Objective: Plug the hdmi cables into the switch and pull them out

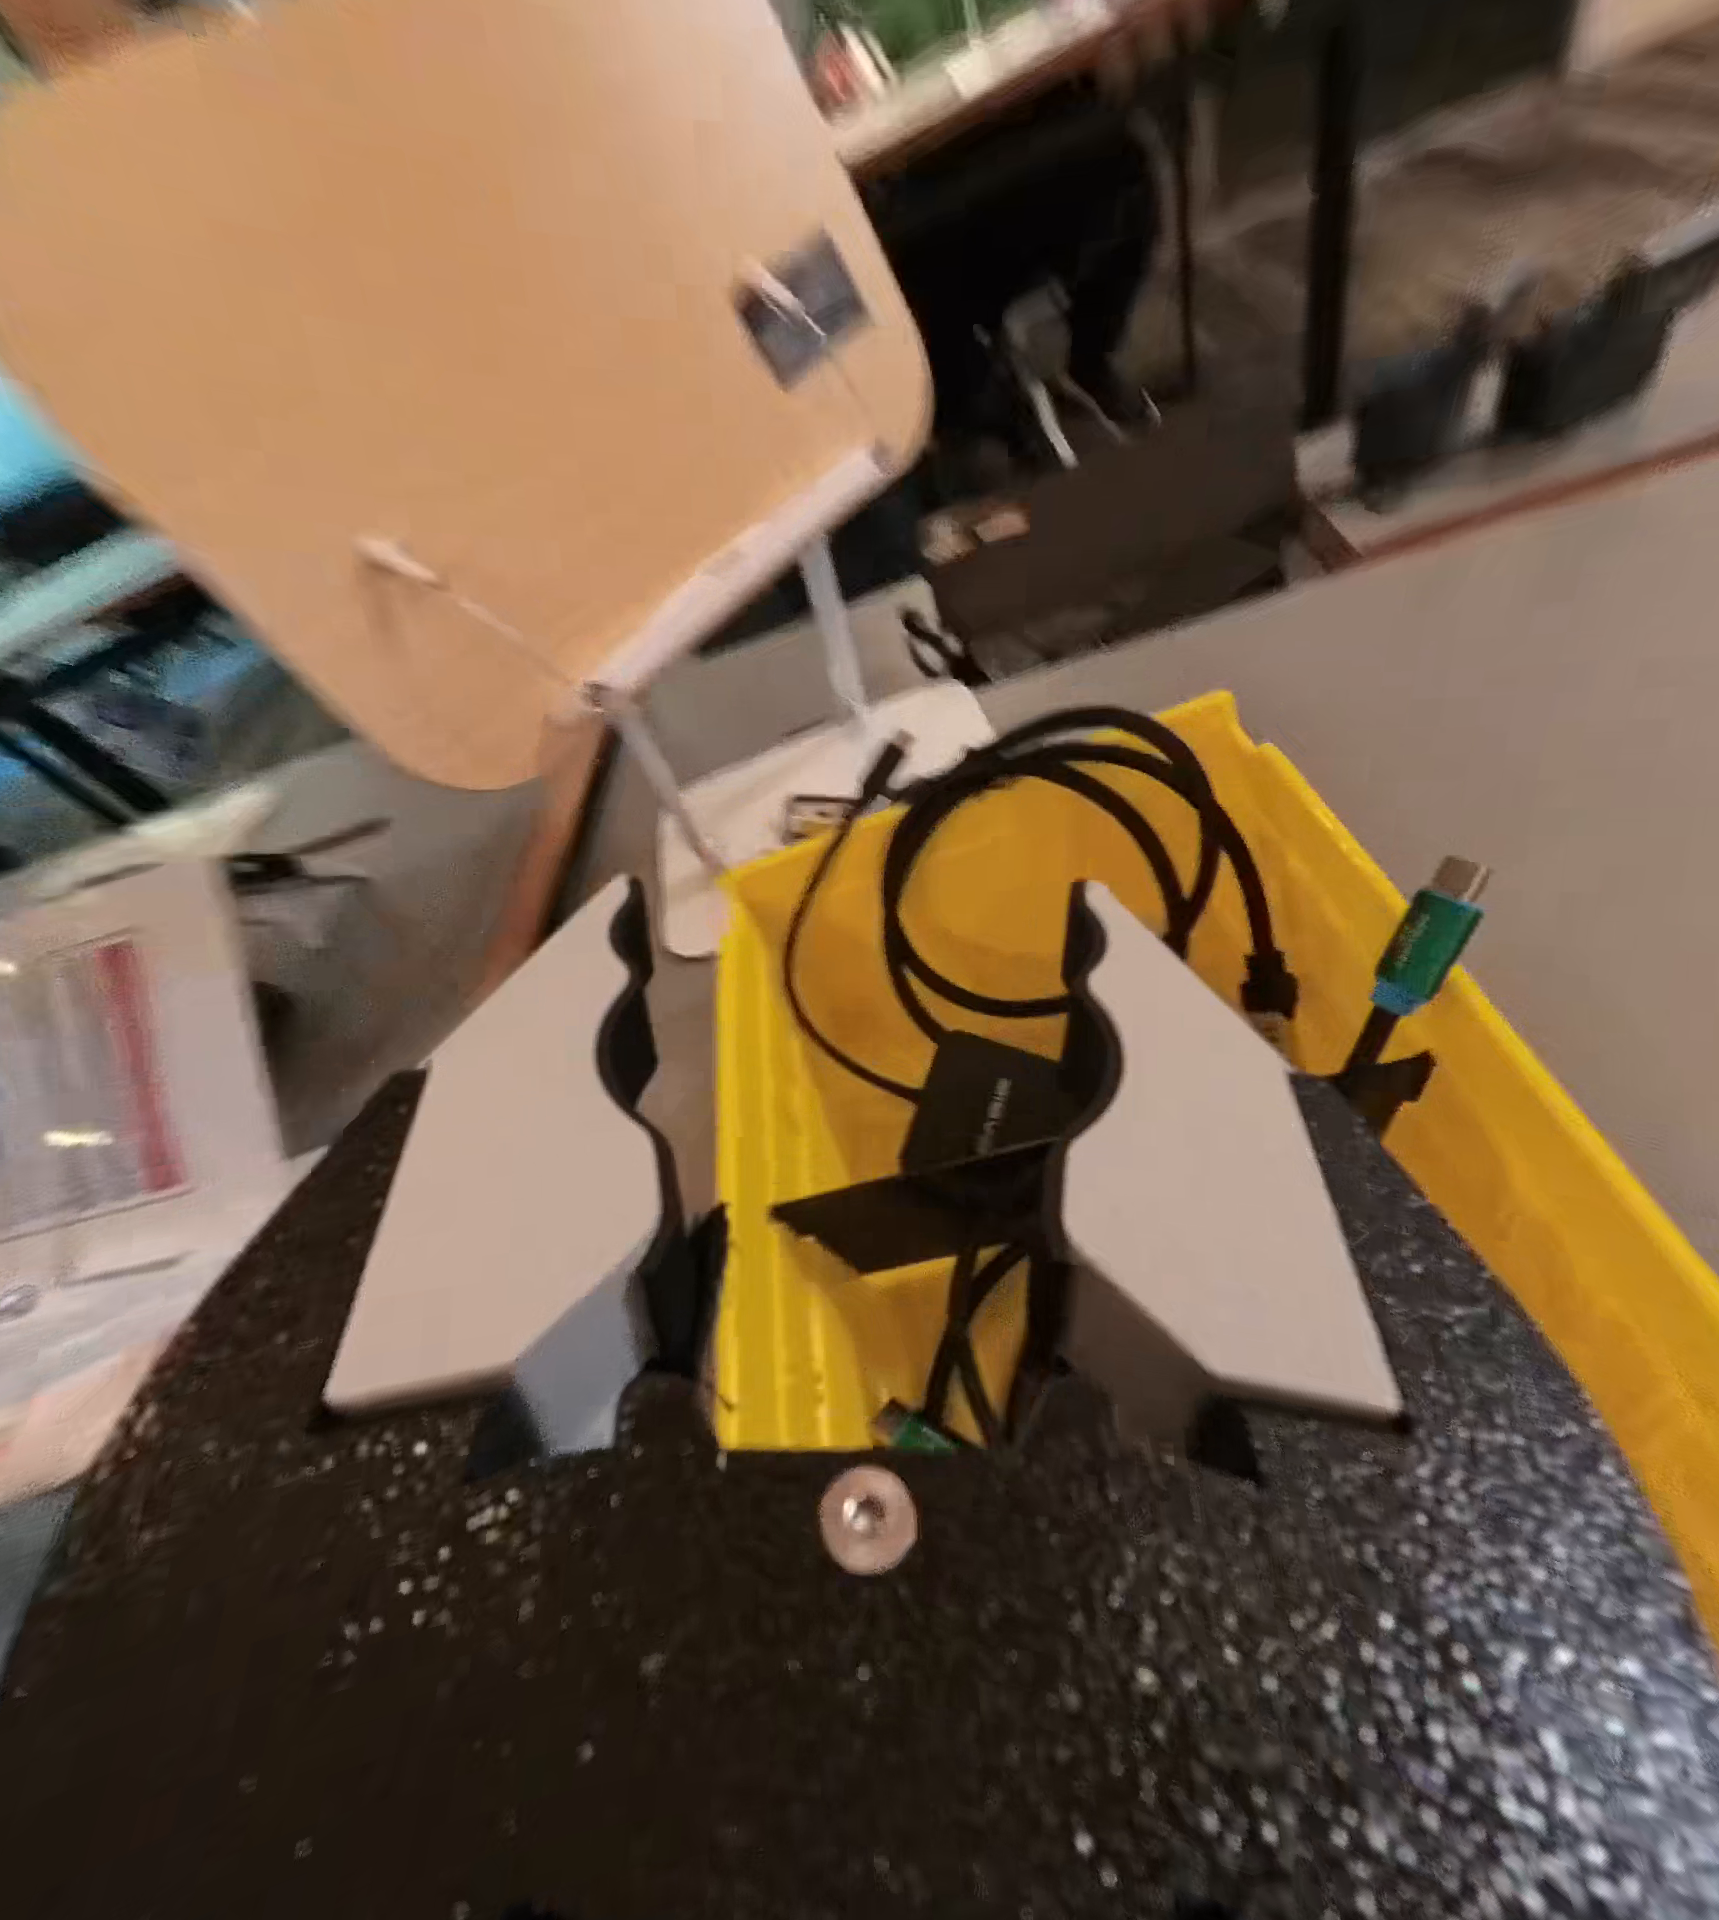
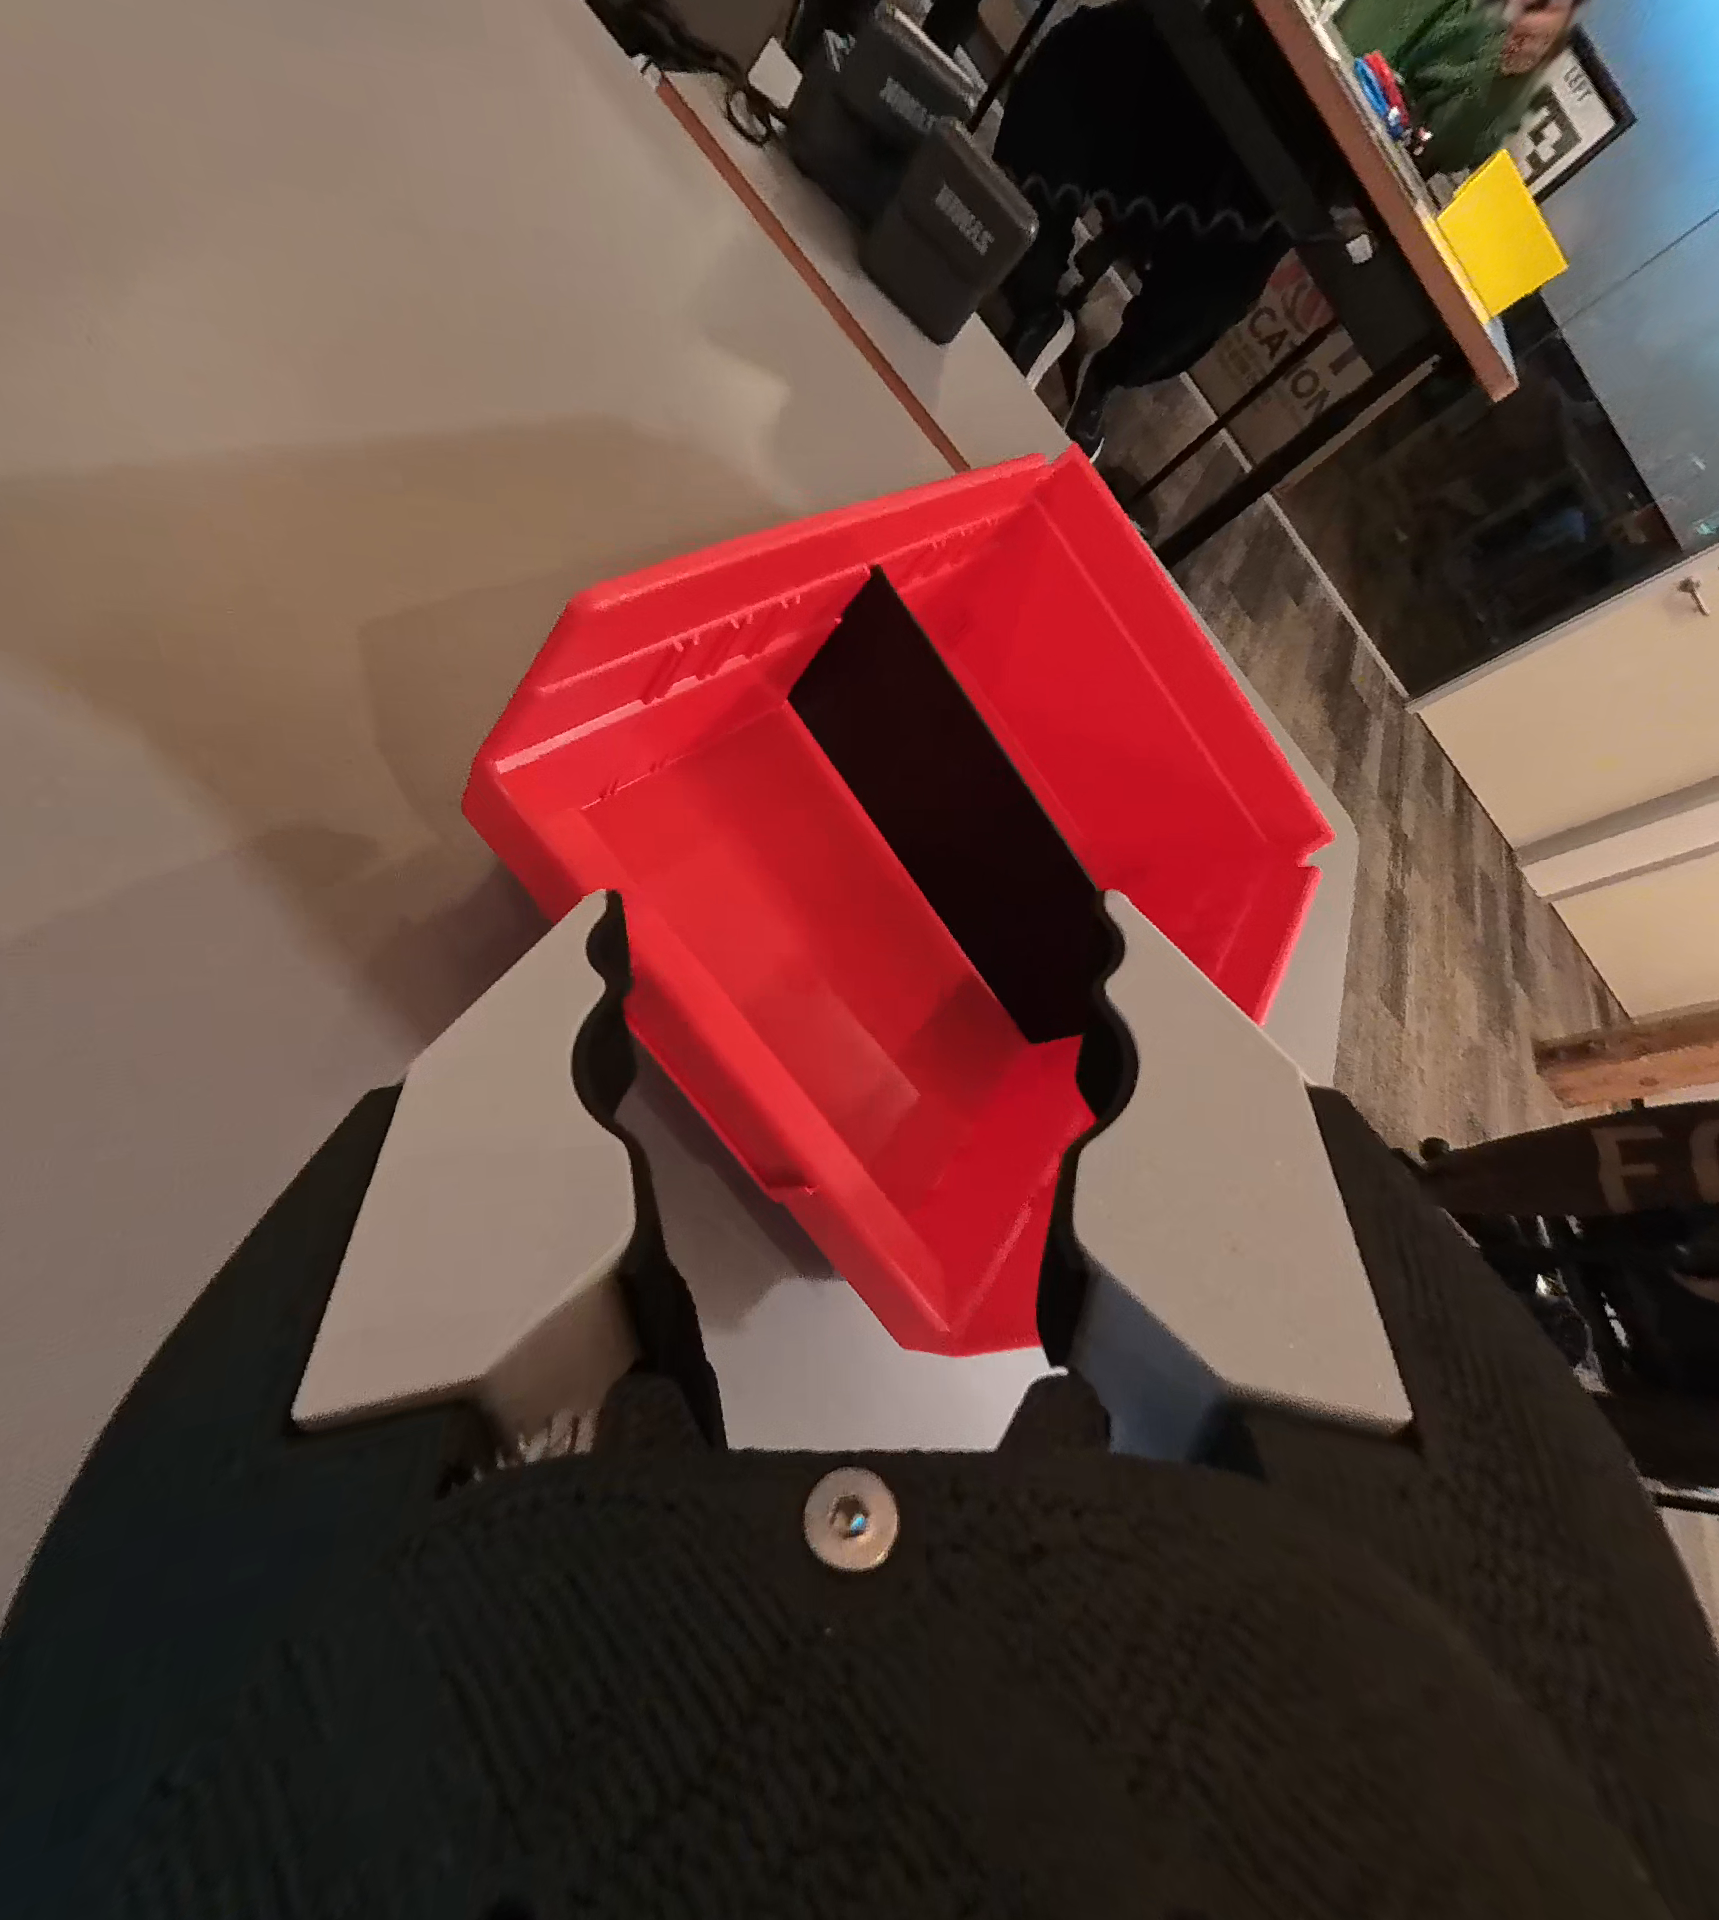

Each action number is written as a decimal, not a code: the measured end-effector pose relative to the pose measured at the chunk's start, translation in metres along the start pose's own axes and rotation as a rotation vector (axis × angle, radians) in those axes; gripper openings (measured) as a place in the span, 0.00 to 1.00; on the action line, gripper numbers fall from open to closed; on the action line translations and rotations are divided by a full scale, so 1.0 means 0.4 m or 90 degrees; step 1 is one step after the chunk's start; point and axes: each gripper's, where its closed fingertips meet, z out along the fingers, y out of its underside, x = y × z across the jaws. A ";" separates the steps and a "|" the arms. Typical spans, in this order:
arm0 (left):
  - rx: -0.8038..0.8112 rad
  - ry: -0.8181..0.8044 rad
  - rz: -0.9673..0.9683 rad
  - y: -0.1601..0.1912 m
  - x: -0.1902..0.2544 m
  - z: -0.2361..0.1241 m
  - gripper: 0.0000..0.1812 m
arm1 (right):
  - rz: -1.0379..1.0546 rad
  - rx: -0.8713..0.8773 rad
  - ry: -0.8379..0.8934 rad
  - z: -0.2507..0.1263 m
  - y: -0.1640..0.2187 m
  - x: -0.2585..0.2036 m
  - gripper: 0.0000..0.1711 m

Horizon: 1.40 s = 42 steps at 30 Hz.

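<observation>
While both grippers hover with fingers spread and empty, the smooth grey counter (image 2: 211, 416) carries a glossy red bin (image 2: 1125, 727) with black divider (image 2: 948, 821) between the right gripper (image 2: 860, 925) fingers; a yellow plastic bin (image 1: 1520, 1247) holds the matte black switch (image 1: 990, 1117) and coiled cables (image 1: 1042, 831) between the left gripper (image 1: 860, 914) fingers.

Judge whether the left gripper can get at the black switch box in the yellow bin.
Probably yes: the left gripper is open above the yellow bin, though black cables loop over the switch box.
</observation>
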 end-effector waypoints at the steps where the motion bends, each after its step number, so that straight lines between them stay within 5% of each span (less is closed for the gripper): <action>1: -0.050 0.039 0.006 0.012 0.021 0.044 0.42 | -0.001 0.000 -0.002 0.002 -0.001 -0.002 0.51; 4: -0.218 0.130 0.037 0.086 0.072 0.156 0.38 | -0.001 -0.004 -0.006 0.009 0.004 -0.005 0.51; 8: -0.368 0.092 0.062 0.176 0.039 0.256 0.32 | 0.003 -0.020 -0.006 0.019 0.025 -0.001 0.51; 16: -0.505 0.074 0.037 0.288 0.012 0.339 0.24 | 0.016 -0.033 -0.003 0.025 0.051 0.012 0.51; 27: -0.456 0.098 0.044 0.304 0.016 0.374 0.07 | 0.017 -0.037 -0.002 0.024 0.057 0.014 0.51; 42: -0.222 -0.013 0.241 -0.027 -0.061 0.192 0.02 | 0.013 0.002 0.005 -0.010 0.018 0.017 0.51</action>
